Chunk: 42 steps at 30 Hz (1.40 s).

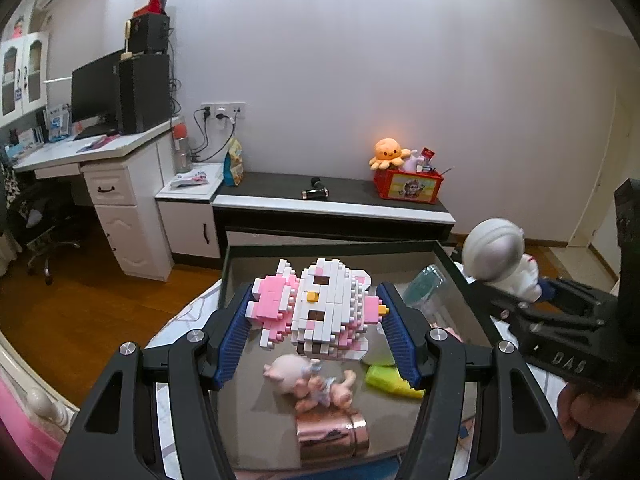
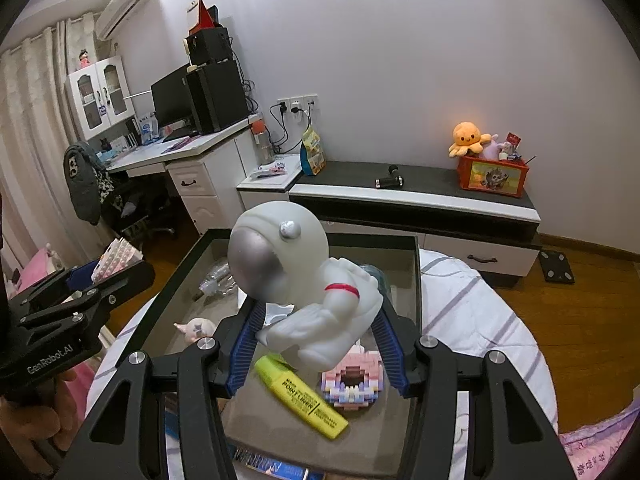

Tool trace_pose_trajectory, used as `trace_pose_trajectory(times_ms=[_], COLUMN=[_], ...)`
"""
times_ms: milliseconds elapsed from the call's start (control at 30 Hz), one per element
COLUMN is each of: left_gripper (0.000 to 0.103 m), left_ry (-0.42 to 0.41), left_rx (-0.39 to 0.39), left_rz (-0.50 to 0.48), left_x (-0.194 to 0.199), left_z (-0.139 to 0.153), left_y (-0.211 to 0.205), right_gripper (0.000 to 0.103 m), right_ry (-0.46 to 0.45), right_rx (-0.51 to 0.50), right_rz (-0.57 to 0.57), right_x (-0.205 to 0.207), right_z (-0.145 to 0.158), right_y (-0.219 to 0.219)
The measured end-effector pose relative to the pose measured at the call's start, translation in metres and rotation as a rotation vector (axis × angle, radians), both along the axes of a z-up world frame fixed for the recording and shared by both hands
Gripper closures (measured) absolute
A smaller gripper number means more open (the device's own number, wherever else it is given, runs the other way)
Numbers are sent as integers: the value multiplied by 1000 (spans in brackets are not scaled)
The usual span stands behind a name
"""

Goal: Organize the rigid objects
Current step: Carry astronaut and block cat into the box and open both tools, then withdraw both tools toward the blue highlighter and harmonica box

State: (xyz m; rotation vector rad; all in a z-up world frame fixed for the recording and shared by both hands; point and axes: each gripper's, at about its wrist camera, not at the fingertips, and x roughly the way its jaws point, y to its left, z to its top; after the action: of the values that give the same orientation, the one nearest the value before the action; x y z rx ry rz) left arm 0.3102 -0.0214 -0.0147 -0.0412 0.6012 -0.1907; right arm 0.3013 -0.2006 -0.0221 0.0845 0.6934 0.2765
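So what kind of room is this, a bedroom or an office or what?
Most likely a bedroom that doubles as a study: a desk with a monitor, a striped bed cover under the tray, and an orange plush octopus on the low cabinet.

Black claw [image 1: 316, 336], blue ribbed pads [image 1: 234, 336], silver screws

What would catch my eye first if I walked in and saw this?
Two toys held in the air over a dark tray on the bed: the left tongs clamp a pink-and-white brick cat, the right tongs a white astronaut. Below them in the tray lie a yellow highlighter and a small doll. Further back, an orange octopus plush sits on a red box on the low cabinet.
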Motion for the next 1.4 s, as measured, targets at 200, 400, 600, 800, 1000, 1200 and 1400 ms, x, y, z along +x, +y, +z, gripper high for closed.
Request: trace_pose_trajectory(times_ms=[200,400,600,800,1000,1200,1400], left_gripper=[40,11,0,0,0,0,0], left_ry=[14,26,-11,-27,-41,-53,-59], left_rx=[0,1,3,7,3,-13,-23], left_rz=[0,32,53,64,70,74,78], left_x=[14,20,10,-6,-30,-61,-95], left_z=[-9,-18,-10,0,7,13,17], left_y=[-10,-12,-7,-2,6,13,21], right_gripper=[48,47,16,14,14,14,14], right_ry=[17,47,27,32,16,-22,-44], right_rx=[0,9,17,7,24,34,42], right_rz=[-6,-27,-50,-91,-130,-139,-146], right_x=[9,18,13,3,-19,-53,-84], right_z=[-8,-18,-15,-9,-1,14,21], right_y=[-2,-5,-8,-8,-16,-19,-26])
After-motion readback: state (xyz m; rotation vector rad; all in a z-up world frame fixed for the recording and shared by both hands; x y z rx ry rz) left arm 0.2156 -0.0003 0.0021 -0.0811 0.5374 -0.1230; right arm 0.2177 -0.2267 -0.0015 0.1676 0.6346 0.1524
